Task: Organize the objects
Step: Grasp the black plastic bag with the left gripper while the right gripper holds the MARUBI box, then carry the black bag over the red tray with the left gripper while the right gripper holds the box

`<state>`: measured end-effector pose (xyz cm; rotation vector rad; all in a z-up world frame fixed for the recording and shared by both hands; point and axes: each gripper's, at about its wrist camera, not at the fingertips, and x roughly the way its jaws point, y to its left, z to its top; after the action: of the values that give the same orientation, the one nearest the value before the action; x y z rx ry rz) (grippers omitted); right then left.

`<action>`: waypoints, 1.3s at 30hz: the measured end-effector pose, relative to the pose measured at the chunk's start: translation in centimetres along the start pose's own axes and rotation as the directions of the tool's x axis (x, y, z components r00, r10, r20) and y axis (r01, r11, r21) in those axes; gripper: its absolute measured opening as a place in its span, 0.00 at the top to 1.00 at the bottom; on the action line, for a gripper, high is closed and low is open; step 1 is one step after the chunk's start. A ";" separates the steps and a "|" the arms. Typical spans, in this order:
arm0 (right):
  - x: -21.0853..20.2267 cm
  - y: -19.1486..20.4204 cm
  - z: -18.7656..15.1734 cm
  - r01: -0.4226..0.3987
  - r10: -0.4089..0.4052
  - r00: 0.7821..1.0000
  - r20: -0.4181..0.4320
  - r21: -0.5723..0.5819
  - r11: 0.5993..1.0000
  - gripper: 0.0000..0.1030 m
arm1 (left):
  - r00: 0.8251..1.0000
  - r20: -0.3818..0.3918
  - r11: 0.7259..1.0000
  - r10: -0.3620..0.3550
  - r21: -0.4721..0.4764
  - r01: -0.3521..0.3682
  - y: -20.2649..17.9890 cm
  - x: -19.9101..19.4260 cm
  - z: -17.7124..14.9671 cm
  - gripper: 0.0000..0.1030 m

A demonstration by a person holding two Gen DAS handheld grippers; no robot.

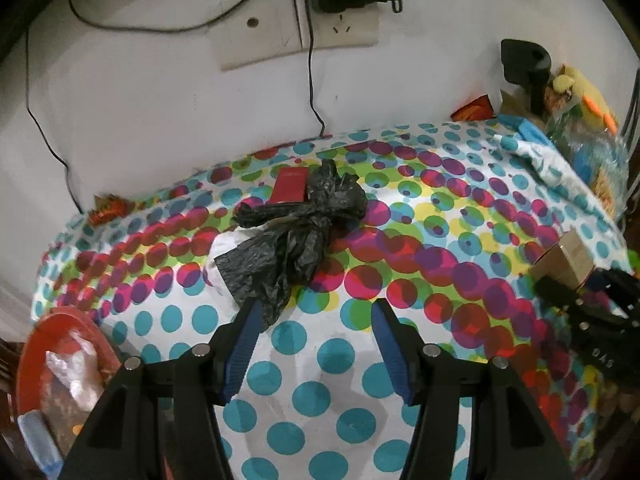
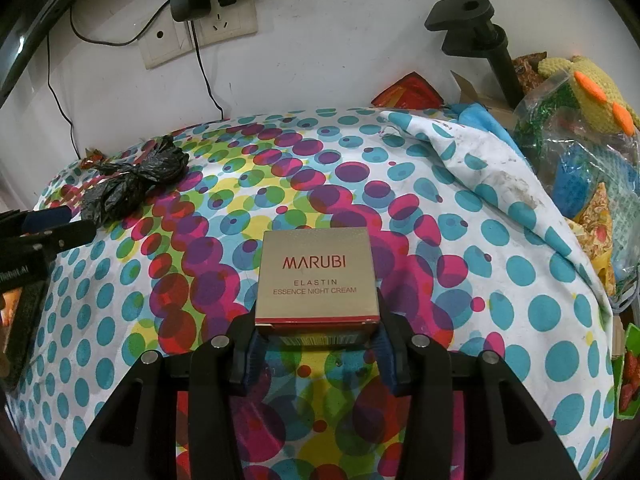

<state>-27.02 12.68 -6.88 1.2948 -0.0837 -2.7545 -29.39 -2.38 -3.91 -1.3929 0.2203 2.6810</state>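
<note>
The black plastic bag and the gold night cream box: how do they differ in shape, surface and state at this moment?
The black plastic bag is crumpled and knotted, without fixed shape; the gold night cream box is a stiff, square-edged carton. The bag is plain black; the box carries printed red lettering. The bag lies free on the dotted tablecloth, just ahead of the open left gripper; the box is clamped in the right gripper.

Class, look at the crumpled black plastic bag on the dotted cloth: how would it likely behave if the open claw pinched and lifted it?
The black plastic bag is wrinkled and knotted, so it would probably sag and deform, not hold shape. It looks thin, so likely light. The left claw, open, might catch only a loose fold.
</note>
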 end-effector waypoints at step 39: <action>-0.1 -0.2 -0.3 -0.062 0.062 0.998 0.005 0.033 0.998 0.57 | 0.987 -0.115 0.993 -0.113 0.029 0.118 -1.7 6.4 4.3 0.80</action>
<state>-26.73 12.91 -6.99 1.2716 -0.1678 -2.7153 -36.24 0.32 -6.85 -1.4996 0.1899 2.4967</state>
